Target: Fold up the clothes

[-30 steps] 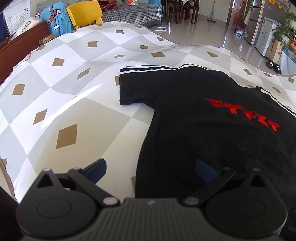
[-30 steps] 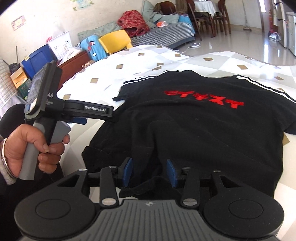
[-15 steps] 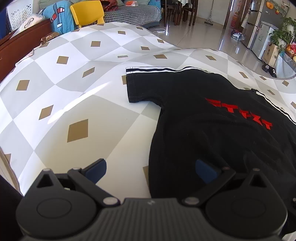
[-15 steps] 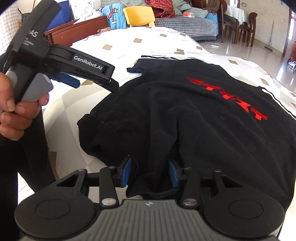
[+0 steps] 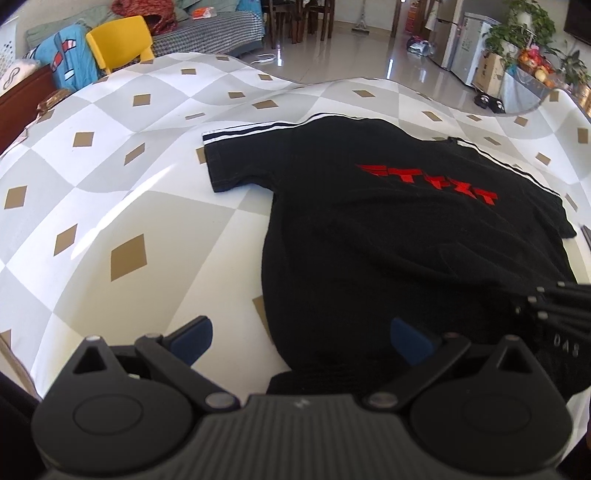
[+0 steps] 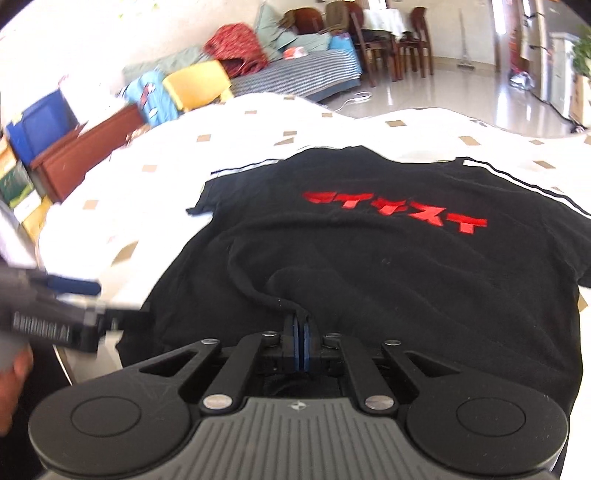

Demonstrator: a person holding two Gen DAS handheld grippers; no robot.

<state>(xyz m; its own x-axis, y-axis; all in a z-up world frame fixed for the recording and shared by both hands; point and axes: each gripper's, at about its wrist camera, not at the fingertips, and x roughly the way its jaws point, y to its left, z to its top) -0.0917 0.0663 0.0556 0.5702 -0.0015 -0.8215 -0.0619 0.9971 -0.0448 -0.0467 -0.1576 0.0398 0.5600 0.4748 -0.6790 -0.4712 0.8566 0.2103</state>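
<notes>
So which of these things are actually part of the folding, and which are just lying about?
Part of the job:
- black T-shirt
- right gripper, shut on its hem
- left gripper, open

Just lying about:
- yellow chair
- sofa
- potted plant

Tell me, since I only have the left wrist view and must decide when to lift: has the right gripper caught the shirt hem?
Observer: Yes. The right gripper is shut on a bunched fold of the black shirt near its hem.
Operator: Is the cloth pulled taut from there?
Observer: A ridge of cloth rises from the pads up into the shirt's body.
Operator: How does my left gripper look from that side?
Observer: The left gripper is open, blurred, at the shirt's left edge, with a hand holding its handle.
</notes>
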